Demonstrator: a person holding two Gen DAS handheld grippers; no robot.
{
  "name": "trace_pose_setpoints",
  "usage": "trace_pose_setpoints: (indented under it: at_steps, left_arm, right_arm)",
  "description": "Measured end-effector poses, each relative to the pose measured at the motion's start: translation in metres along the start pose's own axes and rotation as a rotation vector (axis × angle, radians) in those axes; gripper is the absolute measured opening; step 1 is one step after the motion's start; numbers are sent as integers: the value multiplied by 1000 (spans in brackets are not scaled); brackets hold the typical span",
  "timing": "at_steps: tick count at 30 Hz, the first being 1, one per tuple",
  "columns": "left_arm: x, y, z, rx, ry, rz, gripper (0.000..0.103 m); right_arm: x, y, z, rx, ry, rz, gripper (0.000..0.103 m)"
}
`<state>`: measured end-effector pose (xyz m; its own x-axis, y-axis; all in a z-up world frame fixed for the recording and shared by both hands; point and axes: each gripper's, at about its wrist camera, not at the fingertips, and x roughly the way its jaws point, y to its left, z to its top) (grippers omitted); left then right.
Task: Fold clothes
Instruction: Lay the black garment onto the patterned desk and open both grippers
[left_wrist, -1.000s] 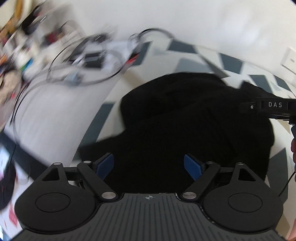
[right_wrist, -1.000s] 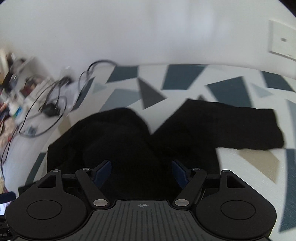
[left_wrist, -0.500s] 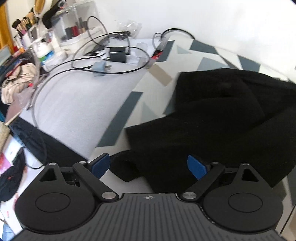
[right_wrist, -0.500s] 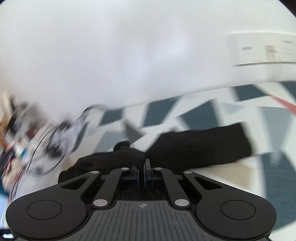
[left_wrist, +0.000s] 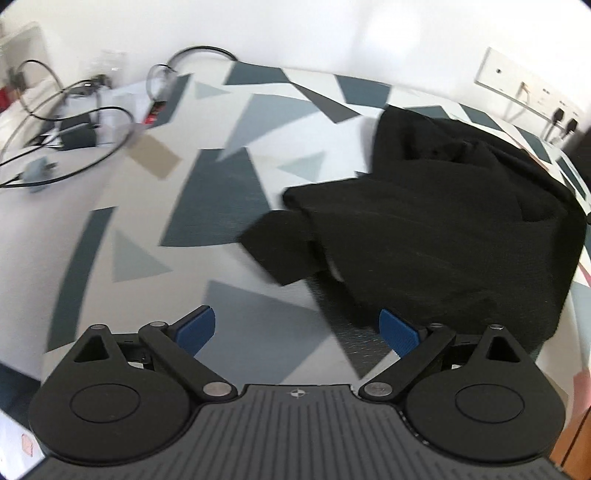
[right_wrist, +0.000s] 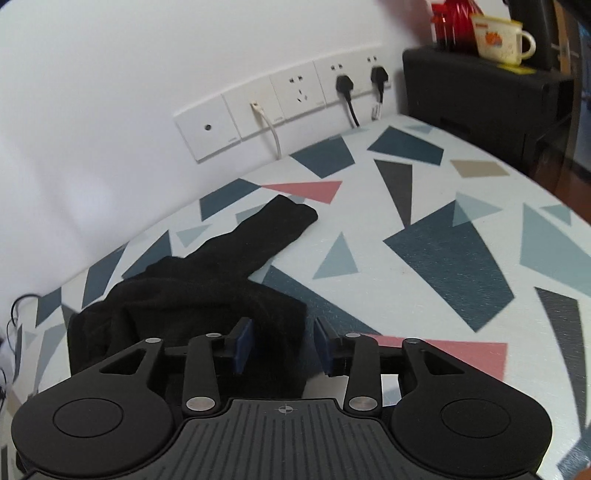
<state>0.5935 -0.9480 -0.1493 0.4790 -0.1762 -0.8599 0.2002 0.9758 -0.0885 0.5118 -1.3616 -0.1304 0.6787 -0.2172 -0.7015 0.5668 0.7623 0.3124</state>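
A black garment (left_wrist: 443, 229) lies crumpled on the patterned table (left_wrist: 221, 199), to the right of my left gripper (left_wrist: 297, 329). That gripper is wide open over bare cloth-covered table, and its right pad (left_wrist: 399, 330) sits just short of the garment's near edge. In the right wrist view the garment (right_wrist: 207, 295) is bunched at the lower left, with one sleeve (right_wrist: 273, 225) stretched toward the wall. My right gripper (right_wrist: 284, 345) is open, and a corner of the garment lies loosely between its fingers.
Cables and a charger (left_wrist: 74, 129) lie at the table's far left. A row of wall sockets (right_wrist: 295, 96) with plugs runs behind the table. A black box (right_wrist: 480, 92) with a mug (right_wrist: 498, 37) on it stands at the right end.
My right gripper, shut on the garment half a second ago, has opened and moved right along the table. The garment now lies further right in the left wrist view.
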Motion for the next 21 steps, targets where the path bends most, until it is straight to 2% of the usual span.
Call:
trace_pose_setpoints:
  at_steps: [2, 5, 7, 10, 14, 17, 21]
  left_arm:
    - [3, 0, 2, 0, 6, -11, 98]
    - [5, 13, 5, -17, 2, -1, 98]
    - [3, 22, 5, -30, -5, 9, 98]
    - [0, 36, 4, -50, -16, 19, 98]
    - [-4, 53, 2, -74, -32, 35, 98]
    - [-8, 54, 6, -59, -53, 58, 98]
    - [-18, 46, 10, -2, -101, 41, 98]
  right_arm:
    - [-6, 10, -9, -41, 0, 18, 37]
    - [-8, 35, -25, -128, 28, 75, 48]
    - [-4, 47, -34, -142, 58, 99, 48]
    - [6, 50, -40, -66, 78, 37, 48]
    - [13, 41, -39, 0, 33, -63, 48]
    - [16, 28, -38, 62, 5, -81, 48]
    - [27, 6, -32, 163, 13, -115, 48]
